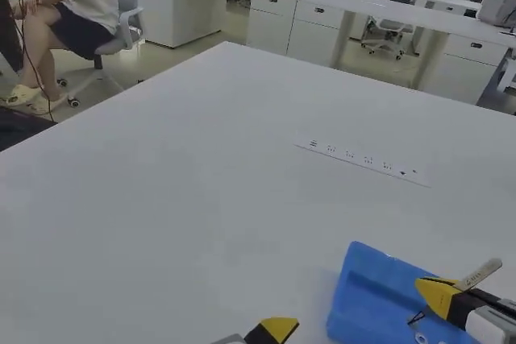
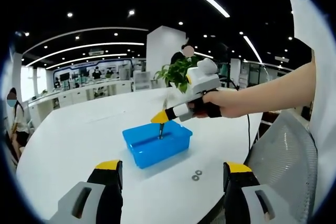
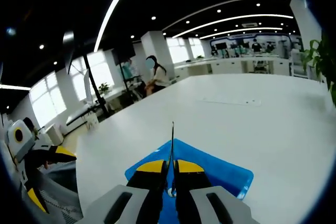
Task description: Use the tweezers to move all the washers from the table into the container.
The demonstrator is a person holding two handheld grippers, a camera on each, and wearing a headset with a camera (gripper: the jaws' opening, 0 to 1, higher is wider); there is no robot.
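Your right hand-held gripper (image 3: pixel 170 167) is clamped tight on the tweezers (image 3: pixel 172 139), which point down over the blue container (image 2: pixel 149 149). Two washers (image 2: pixel 195 178) lie on the worktop (image 2: pixel 68 140) just beside the container, ahead of your left hand-held gripper (image 2: pixel 173 174), whose jaws stand wide apart and empty.

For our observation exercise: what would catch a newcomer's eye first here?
The bright blue container stands out on the white table. The right tongs hang over it, shut on slim tweezers pointing into it. Two small washers lie beside the container, ahead of the open left tongs.
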